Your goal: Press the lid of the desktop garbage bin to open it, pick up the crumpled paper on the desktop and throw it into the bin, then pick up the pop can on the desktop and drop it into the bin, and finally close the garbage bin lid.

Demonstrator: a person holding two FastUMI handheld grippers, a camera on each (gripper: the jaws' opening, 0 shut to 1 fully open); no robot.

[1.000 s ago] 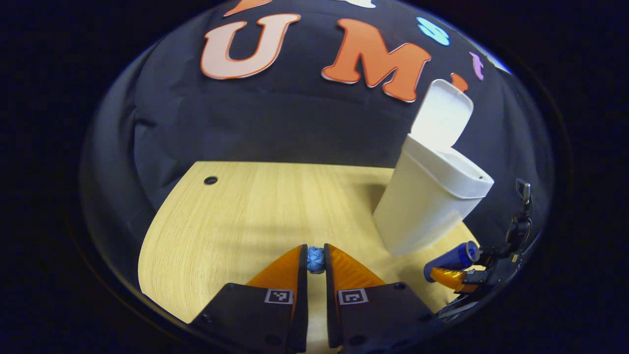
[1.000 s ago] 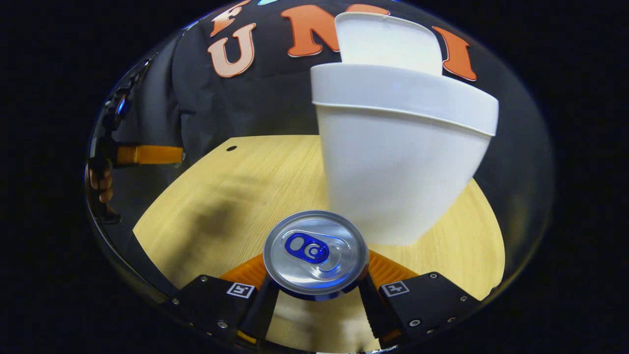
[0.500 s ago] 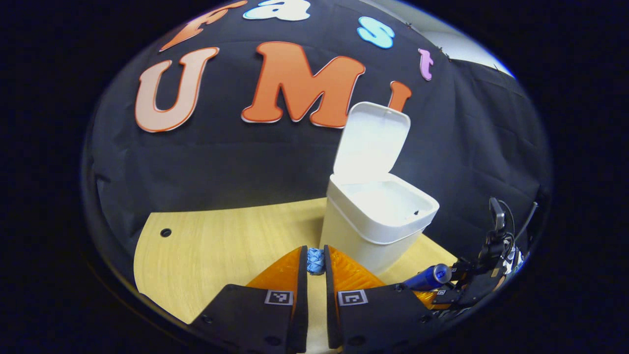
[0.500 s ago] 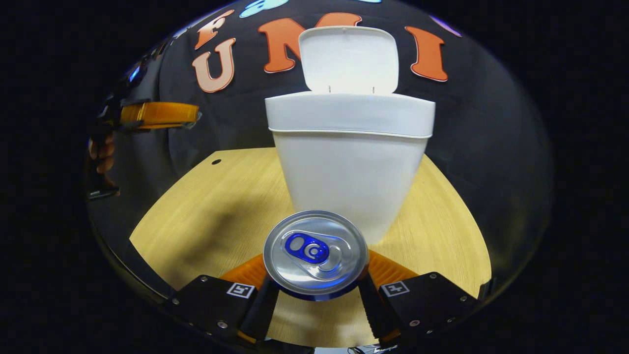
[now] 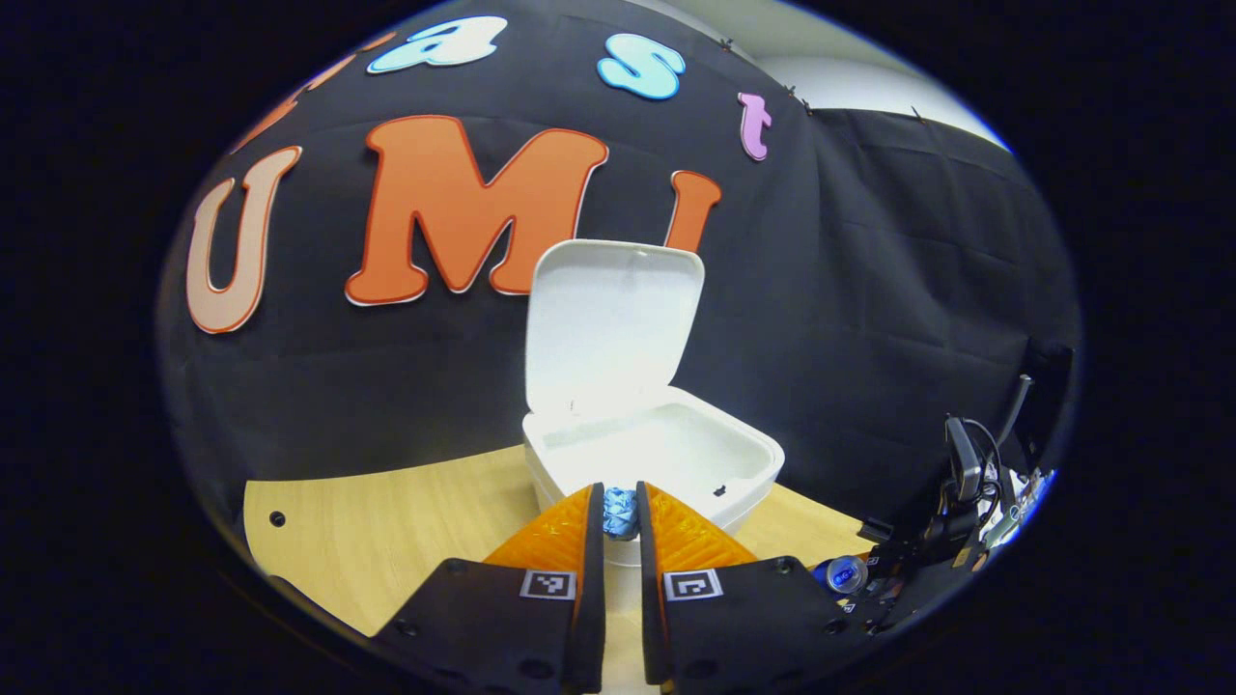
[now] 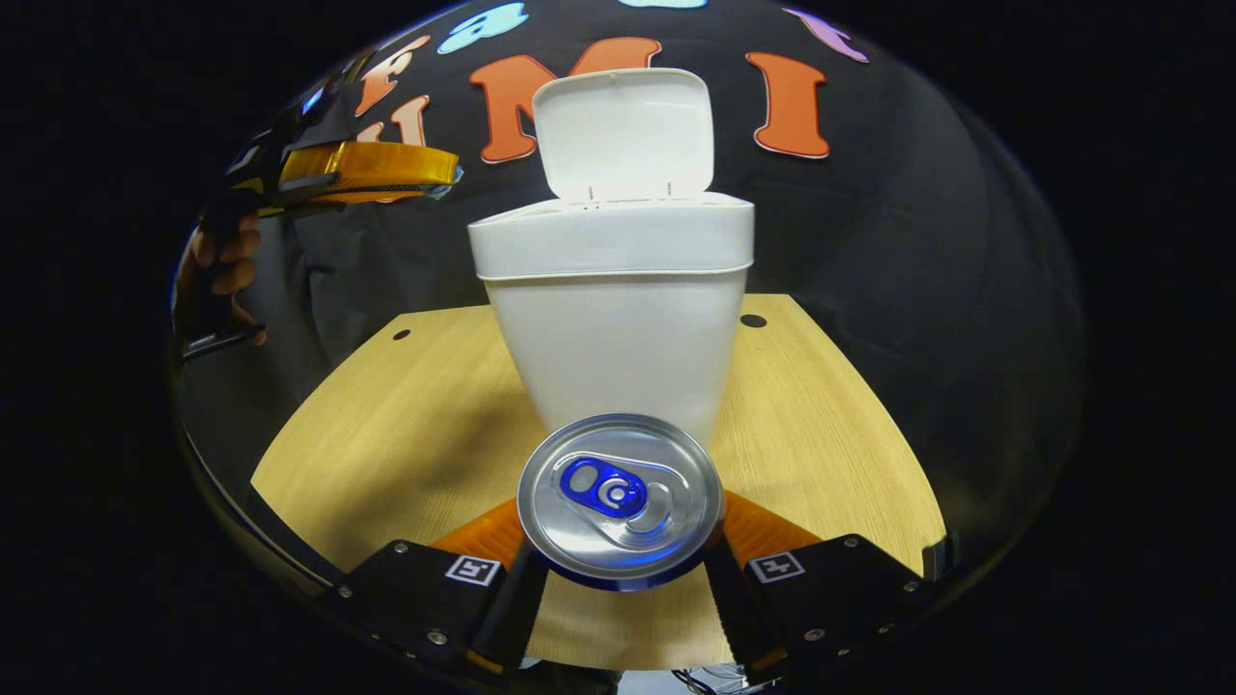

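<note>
Standing open with its lid (image 5: 608, 323) tipped back, the garbage bin (image 6: 618, 328) awaits both items: the left gripper (image 5: 619, 516) pinches the crumpled paper (image 5: 619, 512) just before its rim, the right gripper (image 6: 618, 560) clamps the pop can (image 6: 620, 497) lower, in front (drops and lid-closing remain)
</note>
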